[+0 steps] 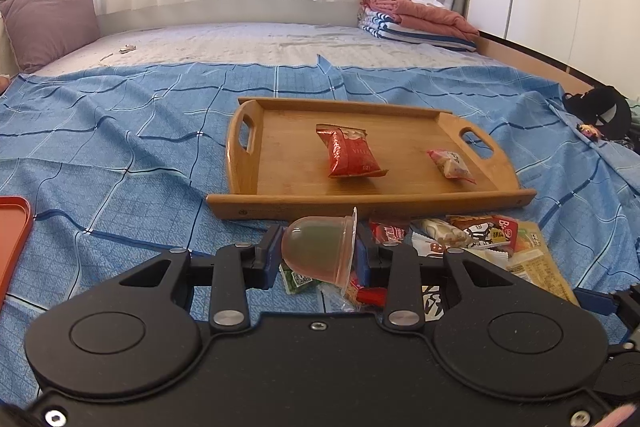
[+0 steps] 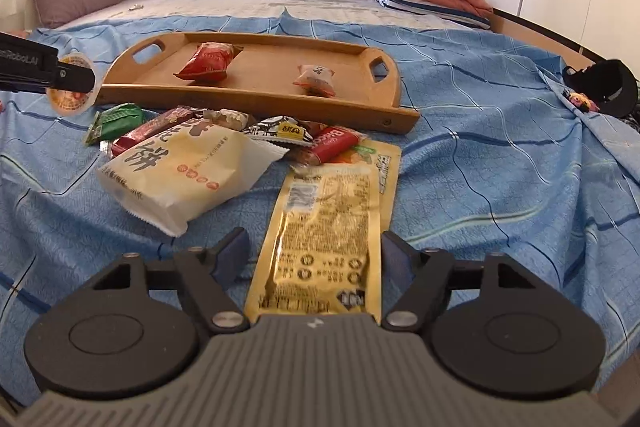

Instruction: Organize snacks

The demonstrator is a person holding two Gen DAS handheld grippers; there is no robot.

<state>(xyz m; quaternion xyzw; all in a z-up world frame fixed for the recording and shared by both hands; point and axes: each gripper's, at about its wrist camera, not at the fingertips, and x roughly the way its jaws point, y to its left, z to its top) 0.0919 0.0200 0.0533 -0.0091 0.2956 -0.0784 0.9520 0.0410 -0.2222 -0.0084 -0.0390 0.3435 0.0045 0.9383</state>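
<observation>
Left gripper (image 1: pixel 319 254) black, silver rivets; right gripper (image 2: pixel 312 253) grey ribbed body, blue fingers (image 2: pixel 230 253).

A wooden tray (image 2: pixel 256 83) with 2 cut-out handles lies flat on the bed, holding a red packet (image 2: pixel 208 61) and a small pink packet (image 2: pixel 316 79), well apart. A pile of packets (image 2: pixel 224 143) lies just before it: white bag (image 2: pixel 184 175), gold pouch (image 2: pixel 324 235), green packet (image 2: pixel 120 121). A clear jelly cup (image 1: pixel 320 251) is tipped sideways.
</observation>
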